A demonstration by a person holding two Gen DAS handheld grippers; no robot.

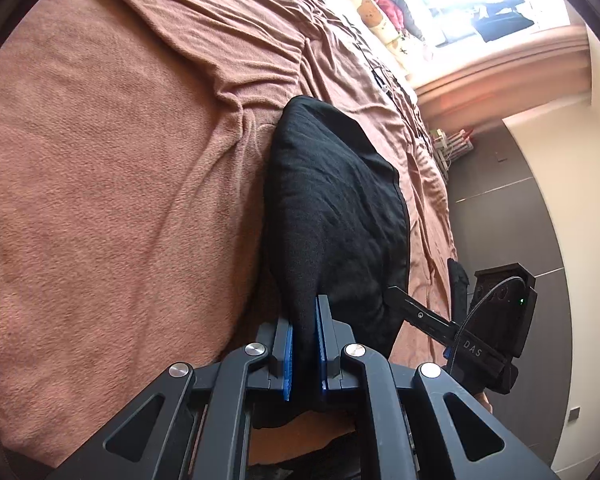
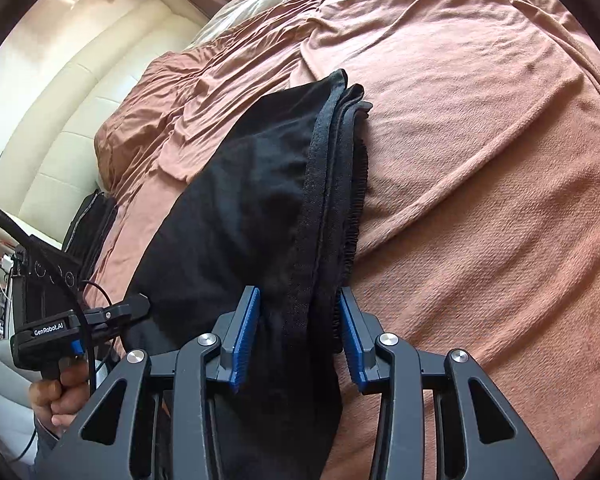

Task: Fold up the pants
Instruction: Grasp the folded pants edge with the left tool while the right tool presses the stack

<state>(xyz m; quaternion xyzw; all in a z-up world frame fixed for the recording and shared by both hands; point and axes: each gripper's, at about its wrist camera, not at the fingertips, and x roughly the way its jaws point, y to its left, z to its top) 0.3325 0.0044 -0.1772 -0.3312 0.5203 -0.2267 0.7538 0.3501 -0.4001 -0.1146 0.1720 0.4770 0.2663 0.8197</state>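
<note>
Left wrist view shows our left tool (image 1: pixel 305 340) pinched narrow on a thin edge of the black fabric pants (image 1: pixel 332 200) lying part-folded on the brown fleece bed blanket (image 1: pixel 100 200), while our right tool (image 2: pixel 300 336) straddles the thick bunched waistband (image 2: pixel 332 184), where we judge the layers could slip and skew the fold.

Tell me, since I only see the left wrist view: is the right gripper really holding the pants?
Observer: Yes. In the right wrist view, the pants fill the gap between the blue pads of the right gripper.
Operator: Which part of them?
Observer: The ribbed waistband, stacked in several layers.
Operator: Does my left gripper show there?
Observer: Yes. The left gripper bites the fabric's lower left edge, with a hand on its handle.
</note>
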